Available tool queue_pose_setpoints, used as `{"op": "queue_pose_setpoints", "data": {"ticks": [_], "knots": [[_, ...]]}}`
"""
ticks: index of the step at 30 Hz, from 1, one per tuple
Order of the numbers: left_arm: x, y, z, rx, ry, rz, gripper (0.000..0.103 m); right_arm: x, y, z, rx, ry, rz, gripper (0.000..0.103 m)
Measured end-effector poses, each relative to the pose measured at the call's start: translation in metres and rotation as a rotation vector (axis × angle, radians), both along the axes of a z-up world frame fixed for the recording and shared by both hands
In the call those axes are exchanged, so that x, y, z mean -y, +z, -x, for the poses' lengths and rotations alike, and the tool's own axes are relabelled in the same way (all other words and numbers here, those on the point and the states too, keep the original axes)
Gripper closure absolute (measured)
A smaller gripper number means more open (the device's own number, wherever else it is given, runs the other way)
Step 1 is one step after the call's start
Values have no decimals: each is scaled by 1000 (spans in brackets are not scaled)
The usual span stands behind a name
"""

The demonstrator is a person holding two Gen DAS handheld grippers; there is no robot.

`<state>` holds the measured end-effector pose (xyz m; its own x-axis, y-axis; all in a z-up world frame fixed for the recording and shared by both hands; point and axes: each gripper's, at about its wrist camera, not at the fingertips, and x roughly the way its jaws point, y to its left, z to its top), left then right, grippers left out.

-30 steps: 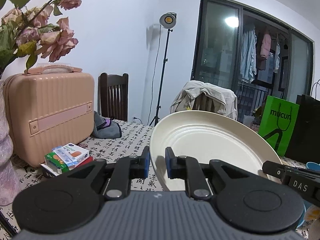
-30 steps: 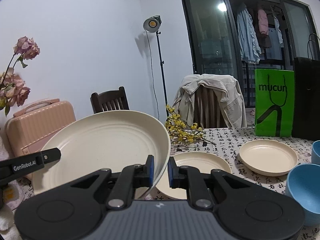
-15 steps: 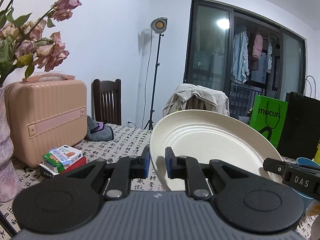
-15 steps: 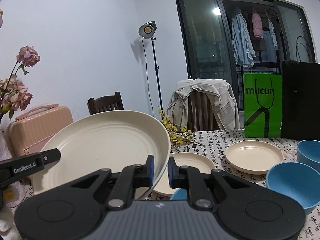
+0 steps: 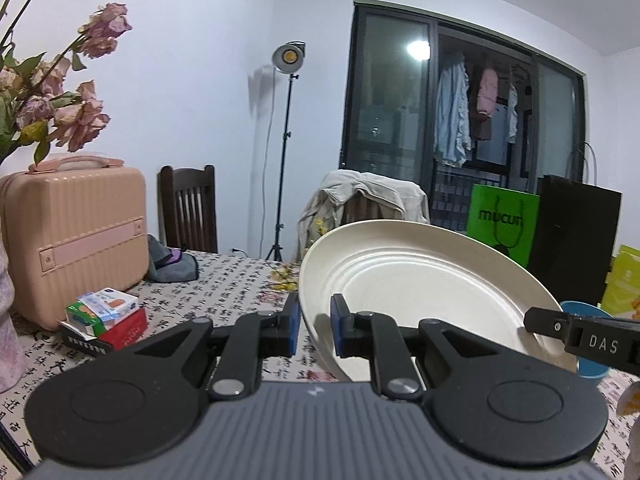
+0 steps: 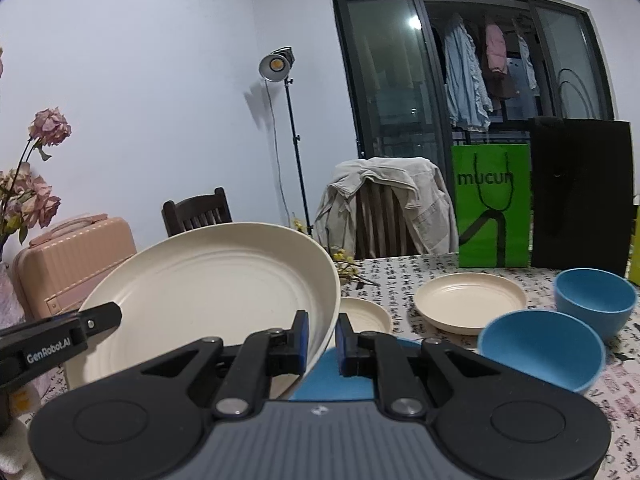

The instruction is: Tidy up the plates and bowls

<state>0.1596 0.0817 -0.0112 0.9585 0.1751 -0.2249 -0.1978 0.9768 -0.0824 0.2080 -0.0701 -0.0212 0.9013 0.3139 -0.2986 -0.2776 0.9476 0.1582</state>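
- The large round cream plate is held in the air above the table, tilted, its ridged inside facing the cameras.
- The left gripper is clamped on the plate's left rim: its two blue-padded fingers sit one on each side of the rim edge.
- The right gripper grips the opposite rim the same way, one pad inside the plate and one outside.
- Each gripper's black finger shows in the other's view, lying against the far rim of the plate.
- On the calligraphy-printed tablecloth behind the held plate lie two smaller cream plates: a small round cream plate just beside the held rim, and a medium round cream plate further right.
- A near blue round bowl stands right of the right gripper, and a far blue round bowl stands just behind it; whether they touch cannot be told.
- Another blue dish lies partly hidden beneath the right gripper.
- At the table's left stand a pink ribbed hard case and a small stack of boxes.
- A green paper bag and a black bag stand upright at the far edge.
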Motion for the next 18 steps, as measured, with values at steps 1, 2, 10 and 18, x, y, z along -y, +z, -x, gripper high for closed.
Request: {"op": "queue_pose_setpoints", "data": {"ticks": [1, 2, 10, 18], "knots": [[3, -1, 2, -1, -6, -5, 88, 3, 0, 3, 5, -6, 6, 89], [6, -1, 2, -2, -11, -13, 87, 5, 1, 6, 13, -13, 13, 89], [25, -3, 13, 3, -49, -37, 87, 25, 0, 24, 34, -48, 18, 89], [40, -5, 22, 12, -79, -60, 87, 43, -2, 36, 29, -71, -2, 89]]}}
